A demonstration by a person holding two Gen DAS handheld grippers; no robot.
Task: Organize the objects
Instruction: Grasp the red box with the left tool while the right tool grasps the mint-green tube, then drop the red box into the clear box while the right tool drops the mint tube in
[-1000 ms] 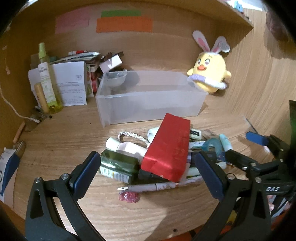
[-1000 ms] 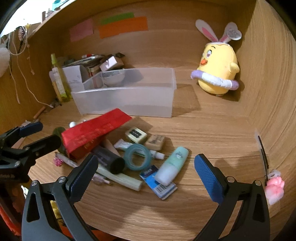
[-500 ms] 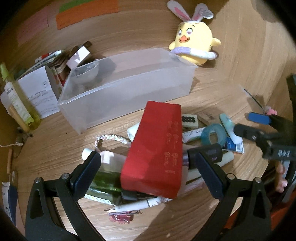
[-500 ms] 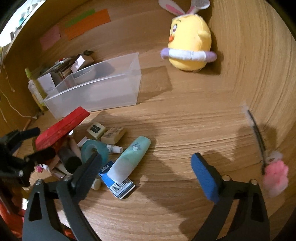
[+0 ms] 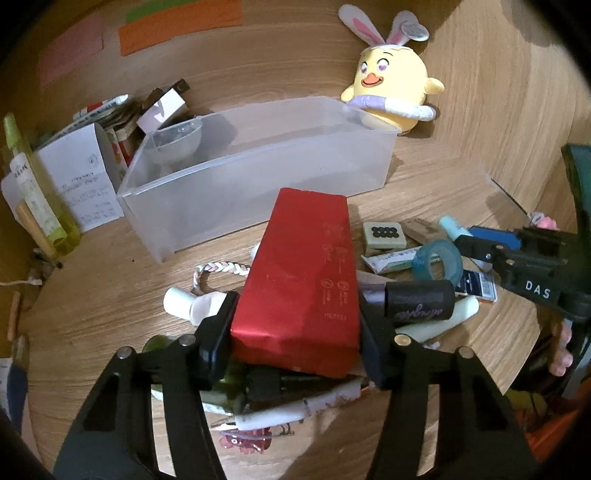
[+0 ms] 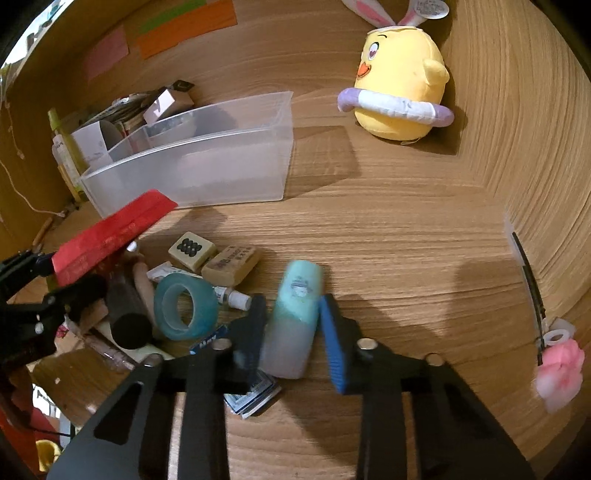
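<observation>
"das" in white on right gripper point(image 5: 480, 245) body.

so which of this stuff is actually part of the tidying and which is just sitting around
In the job:
- red rectangular box, left gripper closing on it
- mint-capped frosted bottle, right gripper closing on it
- clear plastic bin
- teal tape roll

Lying about:
- yellow plush chick
- coloured sticky notes

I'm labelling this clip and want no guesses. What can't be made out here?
- Items under the red box, left wrist view: hidden by it.
- Print on the mint tube, right wrist view: blurred.
- Pink object, right wrist view: blurred at the edge.
</observation>
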